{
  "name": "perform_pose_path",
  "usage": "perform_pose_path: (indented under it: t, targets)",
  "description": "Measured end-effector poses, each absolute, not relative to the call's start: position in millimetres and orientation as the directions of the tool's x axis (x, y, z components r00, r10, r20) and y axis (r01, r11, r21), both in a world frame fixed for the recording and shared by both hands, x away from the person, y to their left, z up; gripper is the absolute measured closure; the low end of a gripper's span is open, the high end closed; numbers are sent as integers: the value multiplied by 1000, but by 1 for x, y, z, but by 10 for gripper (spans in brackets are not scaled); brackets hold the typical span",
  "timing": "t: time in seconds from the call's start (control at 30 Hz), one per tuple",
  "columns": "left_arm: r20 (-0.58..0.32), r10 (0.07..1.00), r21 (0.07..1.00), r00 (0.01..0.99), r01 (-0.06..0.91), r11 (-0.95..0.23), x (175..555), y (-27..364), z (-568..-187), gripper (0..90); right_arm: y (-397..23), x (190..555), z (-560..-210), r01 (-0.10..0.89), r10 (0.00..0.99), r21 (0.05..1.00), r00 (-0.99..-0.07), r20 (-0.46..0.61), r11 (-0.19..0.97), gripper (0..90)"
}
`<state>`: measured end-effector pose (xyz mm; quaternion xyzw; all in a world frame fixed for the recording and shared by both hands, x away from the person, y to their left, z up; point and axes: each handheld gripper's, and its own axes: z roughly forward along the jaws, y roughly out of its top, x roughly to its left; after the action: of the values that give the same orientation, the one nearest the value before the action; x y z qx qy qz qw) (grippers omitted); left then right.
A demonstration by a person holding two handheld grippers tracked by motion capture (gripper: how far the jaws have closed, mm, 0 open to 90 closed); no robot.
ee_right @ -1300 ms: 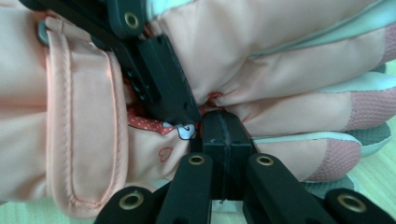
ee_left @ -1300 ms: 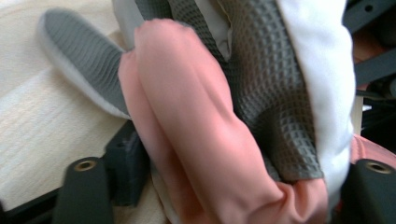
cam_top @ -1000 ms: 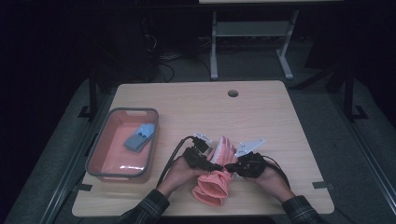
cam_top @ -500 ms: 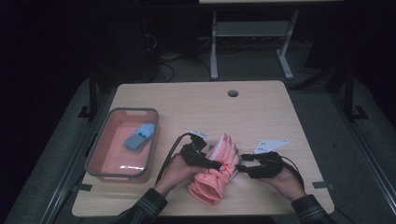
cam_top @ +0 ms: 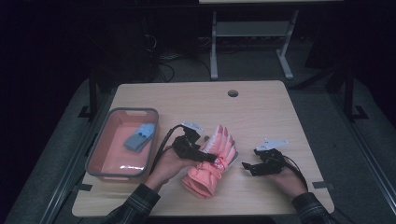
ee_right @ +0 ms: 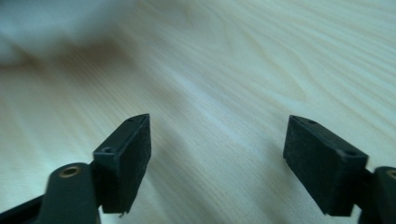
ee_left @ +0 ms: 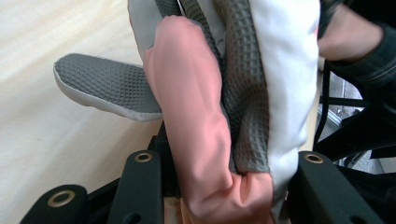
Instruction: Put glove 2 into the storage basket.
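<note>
**High view: glove in the left jaws, bin off to the left**

The pink glove [cam_top: 210,163] lies on the tabletop [cam_top: 261,107], long axis slanting away, fingers far. The left hand-held gripper [cam_top: 198,154] clamps its middle, half closed. The right hand-held gripper [cam_top: 250,166], jaws just opened wide and empty, sits apart. The bin [cam_top: 120,175] lies left, nearer the left hand.

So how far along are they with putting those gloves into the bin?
One blue glove already lies in the pink bin. The left gripper is clamped on the pink glove, which seems to be lifting off the table. The right gripper has just been opening, with nothing between its jaws. Left to do, probably: carry the pink glove over to the bin.
</note>
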<state>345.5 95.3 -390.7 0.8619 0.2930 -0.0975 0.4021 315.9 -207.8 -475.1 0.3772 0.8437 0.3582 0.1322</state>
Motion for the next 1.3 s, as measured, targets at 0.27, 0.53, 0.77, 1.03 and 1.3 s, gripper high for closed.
perform_pose_path:
  t: [0.27,0.53,0.77,1.03,1.3]
  targets:
    - [-376,471,652,798,589,-477,354,126,-359,593,-207,316,-482,517,726,728,-686,37,451,157]
    - [-359,517,661,777,603,-446,358,163,-337,591,-205,316,-482,523,727,724,-685,42,451,129]
    - [-334,576,678,746,614,-403,361,205,-314,591,-205,316,-482,524,730,723,-682,40,450,122]
    - [-309,667,692,678,642,-331,363,260,-297,592,-205,316,-482,524,731,723,-681,40,449,122]
    - [-264,756,678,599,673,-297,369,304,-302,591,-205,316,-482,526,733,723,-679,40,448,122]
